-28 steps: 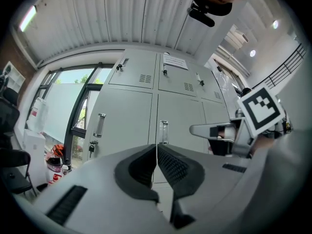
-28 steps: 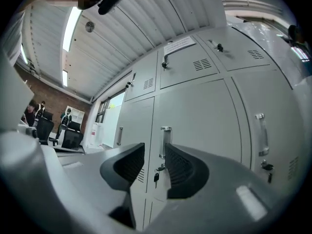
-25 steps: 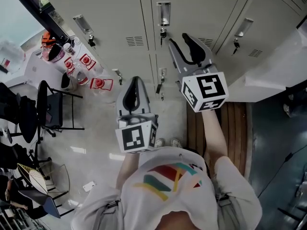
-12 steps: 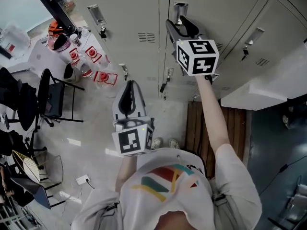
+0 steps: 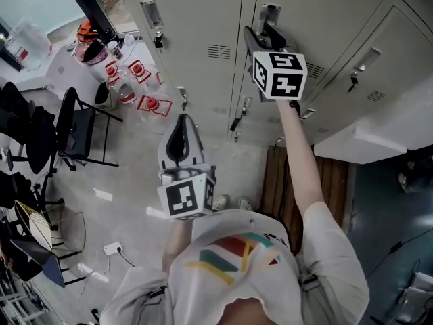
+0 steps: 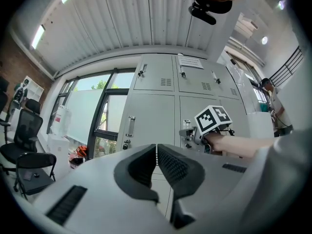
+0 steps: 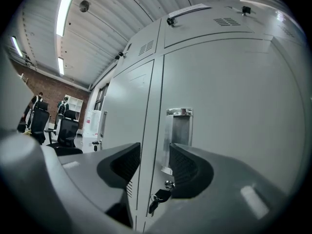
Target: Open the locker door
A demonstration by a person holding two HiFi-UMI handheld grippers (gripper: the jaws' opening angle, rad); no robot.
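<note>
Locker door (image 7: 234,96) is sitting shut straight ahead, waiting for a pull.
Left tongs (image 6: 156,150) are idling low, pinched together and empty; right tongs (image 7: 155,155), jaws just opening wide, are framing the door's handle (image 7: 179,126) for a grip, not yet touching it.

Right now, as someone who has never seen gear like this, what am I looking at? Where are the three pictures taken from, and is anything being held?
No robot here: a person holds a two-jawed tool in each hand, facing grey lockers. The head view comes from a camera on the person's head, looking steeply down. The other two come from cameras on the tools, looking along their jaws. The left tool is shut and empty. The right tool is up at the metal handle of a closed door, above a key. Its jaws have just been opening and stand apart. The handle shows just beyond them, but nothing is gripped.
</note>
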